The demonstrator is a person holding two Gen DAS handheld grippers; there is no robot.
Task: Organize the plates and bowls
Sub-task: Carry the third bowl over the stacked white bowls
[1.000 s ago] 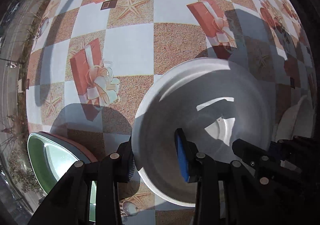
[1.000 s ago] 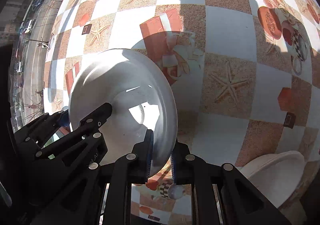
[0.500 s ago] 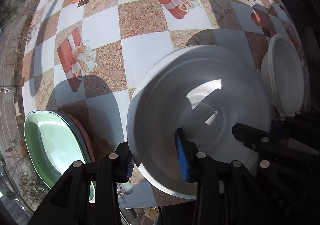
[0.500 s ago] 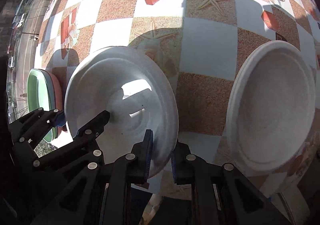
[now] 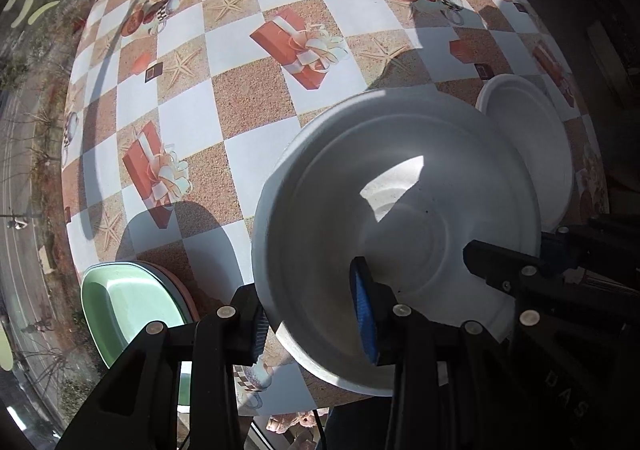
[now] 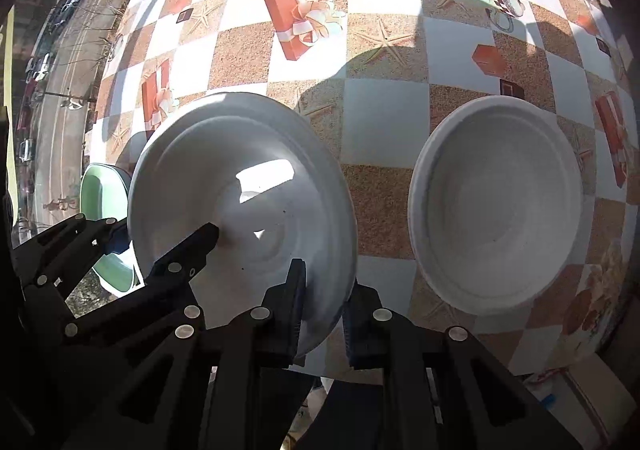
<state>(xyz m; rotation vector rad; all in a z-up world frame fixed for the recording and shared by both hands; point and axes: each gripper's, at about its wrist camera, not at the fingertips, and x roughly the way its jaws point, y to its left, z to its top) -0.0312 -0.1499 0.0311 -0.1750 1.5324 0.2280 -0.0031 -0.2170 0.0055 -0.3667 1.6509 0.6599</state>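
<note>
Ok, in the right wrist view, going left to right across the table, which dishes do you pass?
Green plate at the table's left edge → white bowl held up by both tongs, partly covering the green plate → second white bowl lying on the tablecloth, apart from the held one.

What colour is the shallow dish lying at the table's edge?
Pale green dish, stacked on a pinkish one; clearest in the left wrist view.

Held bowl (image 6: 240, 186) left of second bowl (image 6: 496, 206)
</note>
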